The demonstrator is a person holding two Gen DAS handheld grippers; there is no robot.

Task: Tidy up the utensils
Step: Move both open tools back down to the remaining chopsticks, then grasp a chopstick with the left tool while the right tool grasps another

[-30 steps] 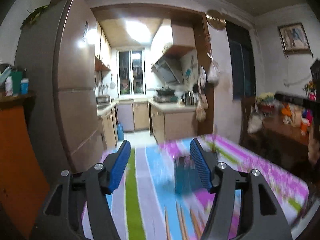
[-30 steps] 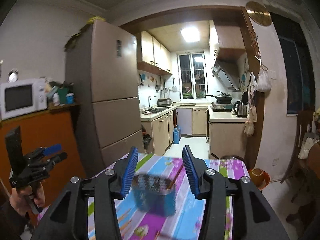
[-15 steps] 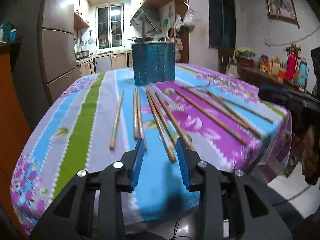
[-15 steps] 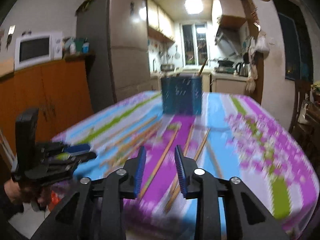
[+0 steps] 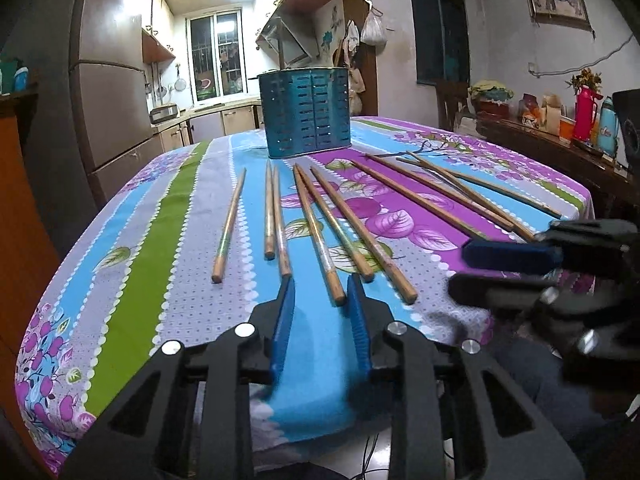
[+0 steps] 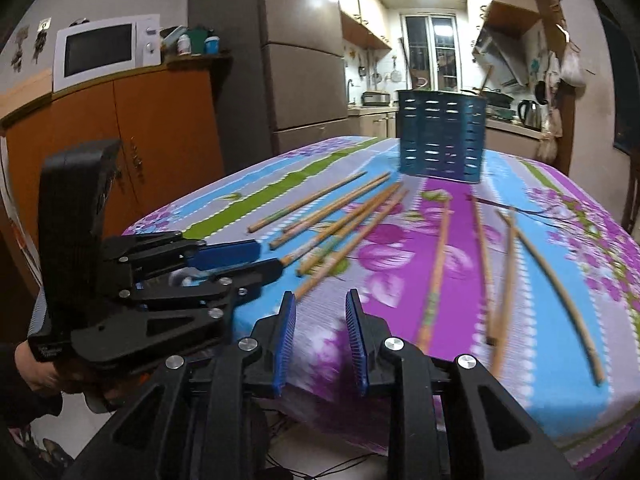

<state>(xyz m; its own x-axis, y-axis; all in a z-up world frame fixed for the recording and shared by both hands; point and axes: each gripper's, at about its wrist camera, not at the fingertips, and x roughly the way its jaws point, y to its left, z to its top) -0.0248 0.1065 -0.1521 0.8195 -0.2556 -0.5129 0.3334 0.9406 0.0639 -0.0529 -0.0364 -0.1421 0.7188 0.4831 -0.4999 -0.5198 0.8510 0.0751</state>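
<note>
Above table edge, both hand-held grippers (image 5: pixel 320 286) (image 6: pixel 320 300) narrowly parted, closing, empty.

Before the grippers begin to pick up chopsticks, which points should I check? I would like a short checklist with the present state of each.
1. Blue holder upright at the far end of the table: ok.
2. Chopsticks lying reachable on the tablecloth, none in a gripper: ok.
3. Left gripper lined up with the near end of a chopstick: ok; jaws closing, nothing gripped.
4. Right gripper lined up with a chopstick: not ok; only cloth between its jaws, which are closing.
5. Grippers apart from each other: ok.
6. Room inside the holder: cannot tell.
</note>
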